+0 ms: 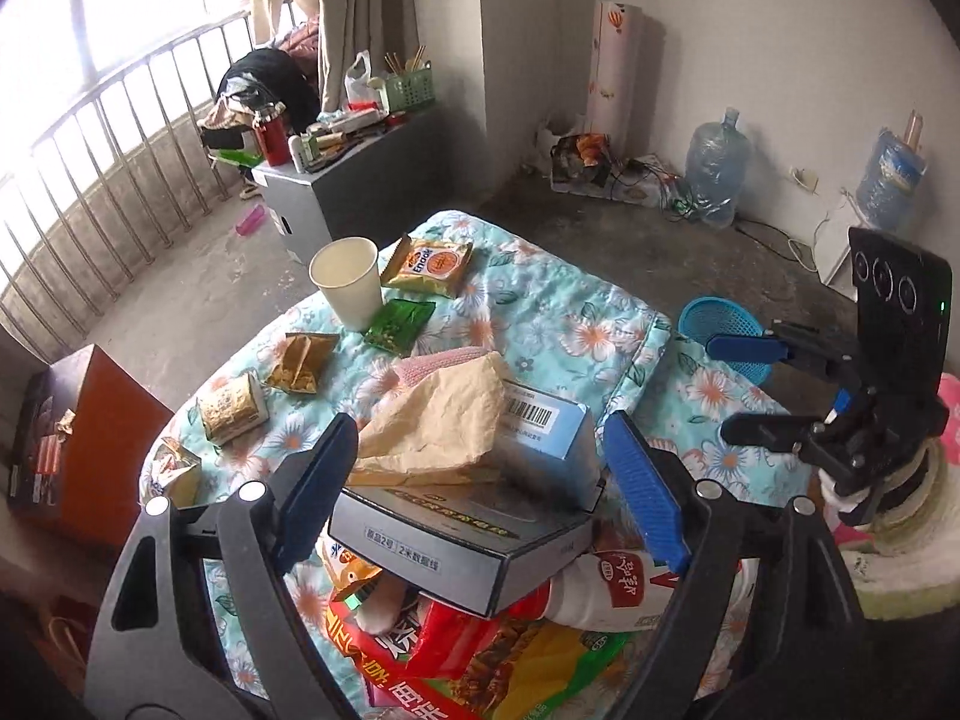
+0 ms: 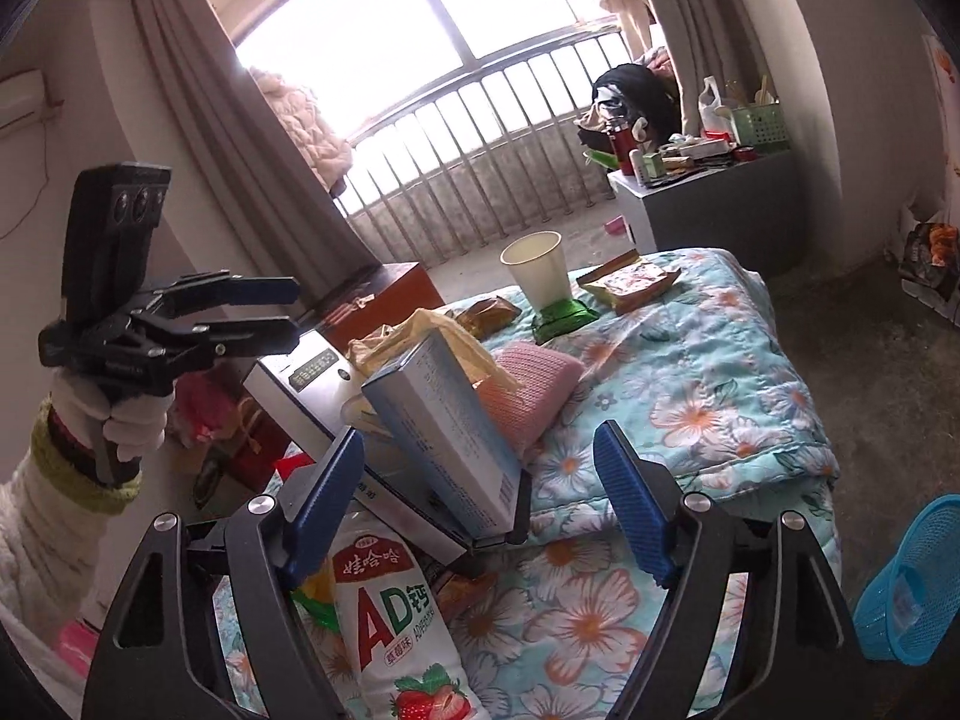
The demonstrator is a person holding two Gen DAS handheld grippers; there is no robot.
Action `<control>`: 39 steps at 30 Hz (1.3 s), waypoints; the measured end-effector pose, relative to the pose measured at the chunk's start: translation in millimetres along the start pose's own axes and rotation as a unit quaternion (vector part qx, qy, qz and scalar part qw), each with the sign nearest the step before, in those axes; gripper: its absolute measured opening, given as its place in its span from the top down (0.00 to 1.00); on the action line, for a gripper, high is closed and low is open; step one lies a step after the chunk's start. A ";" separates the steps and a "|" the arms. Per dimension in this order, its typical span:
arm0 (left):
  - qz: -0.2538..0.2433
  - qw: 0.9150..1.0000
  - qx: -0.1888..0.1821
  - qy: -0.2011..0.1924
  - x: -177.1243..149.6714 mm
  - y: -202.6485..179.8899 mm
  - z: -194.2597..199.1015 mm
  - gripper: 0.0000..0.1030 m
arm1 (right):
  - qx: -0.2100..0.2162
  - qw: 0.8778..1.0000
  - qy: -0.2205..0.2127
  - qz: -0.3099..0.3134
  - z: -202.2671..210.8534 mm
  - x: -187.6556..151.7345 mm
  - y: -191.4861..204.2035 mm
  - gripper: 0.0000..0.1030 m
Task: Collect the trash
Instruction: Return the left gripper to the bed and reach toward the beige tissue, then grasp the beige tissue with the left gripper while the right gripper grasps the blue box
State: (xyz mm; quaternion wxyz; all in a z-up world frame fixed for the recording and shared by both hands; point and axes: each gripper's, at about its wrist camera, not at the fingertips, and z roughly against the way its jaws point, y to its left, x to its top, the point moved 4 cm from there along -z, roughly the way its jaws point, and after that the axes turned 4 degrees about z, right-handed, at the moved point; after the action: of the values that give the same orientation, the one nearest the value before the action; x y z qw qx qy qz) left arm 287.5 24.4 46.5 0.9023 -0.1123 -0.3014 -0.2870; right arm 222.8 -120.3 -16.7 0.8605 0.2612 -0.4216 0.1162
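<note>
Both hand-held grippers, left (image 1: 480, 486) and right (image 2: 480, 504), hover released over boxes (image 1: 468, 516) piled near the bed's (image 1: 570, 324) edge, poised for collecting trash.

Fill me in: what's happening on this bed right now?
A person holds a two-finger gripper in each hand above a floral quilt strewn with trash. Both the left gripper and the right gripper are open and hold nothing. In front of them sits a pile of boxes: a light blue box on a grey box, plus a yoghurt-drink bottle. A paper cup and snack wrappers lie farther off. A blue basket waits alongside the bed.
</note>
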 end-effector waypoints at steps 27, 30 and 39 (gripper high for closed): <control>0.165 0.957 -0.151 0.184 4.9 86.5 -98.1 0.23 | 0.043 0.997 0.053 0.039 -64.4 9.0 27.3 0.31; 0.169 0.962 -0.149 0.156 10.3 92.0 -93.2 0.23 | 0.040 0.997 0.055 0.037 -67.4 10.0 26.9 0.35; 0.186 0.961 -0.112 0.171 -1.2 120.6 -119.9 0.23 | 0.040 0.997 0.071 0.019 -79.5 9.2 22.2 0.44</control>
State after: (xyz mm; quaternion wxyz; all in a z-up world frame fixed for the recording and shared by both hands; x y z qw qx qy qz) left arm 414.8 77.5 -52.9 0.9596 -0.2157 -0.0827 -0.1608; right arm 272.0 -58.3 -42.0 0.8747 0.2781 -0.3598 0.1675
